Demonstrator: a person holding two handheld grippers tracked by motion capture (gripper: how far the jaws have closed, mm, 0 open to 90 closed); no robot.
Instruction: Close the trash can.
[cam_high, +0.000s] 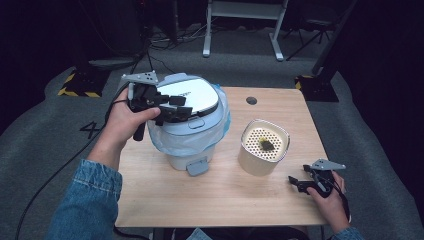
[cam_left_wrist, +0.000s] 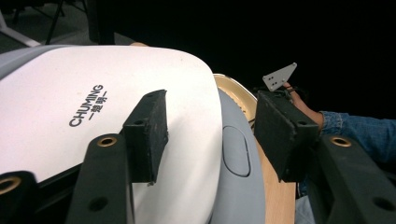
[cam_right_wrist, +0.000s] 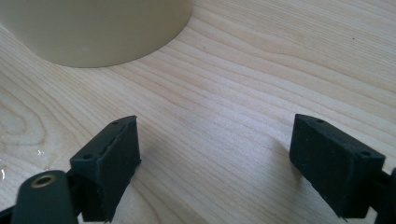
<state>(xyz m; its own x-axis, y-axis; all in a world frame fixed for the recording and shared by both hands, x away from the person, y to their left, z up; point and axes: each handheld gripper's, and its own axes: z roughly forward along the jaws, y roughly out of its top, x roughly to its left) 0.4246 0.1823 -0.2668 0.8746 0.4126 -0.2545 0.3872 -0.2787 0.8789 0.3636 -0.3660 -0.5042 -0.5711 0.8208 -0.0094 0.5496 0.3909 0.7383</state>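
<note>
A white and grey pedal bin (cam_high: 190, 135) with a pale blue liner stands on the left half of the wooden table (cam_high: 225, 195). Its shut lid (cam_high: 192, 95) reads "CHUMING" (cam_left_wrist: 88, 105). My left gripper (cam_high: 181, 107) hovers open just over the lid's front edge, its jaws either side of the grey release button (cam_left_wrist: 236, 149). A cream round container (cam_high: 263, 147) with a perforated insert holds a small dark lump (cam_high: 266, 145). My right gripper (cam_high: 296, 182) rests low on the table in front and to the right of it, open with nothing between its jaws (cam_right_wrist: 215, 135).
The bin's grey foot pedal (cam_high: 197, 166) juts toward the table's front. A round cable hole (cam_high: 251, 100) sits near the far edge. Bare wood (cam_right_wrist: 280, 56) lies between the right gripper and the cream container (cam_right_wrist: 93, 28). White desk legs (cam_high: 245, 20) stand behind on the floor.
</note>
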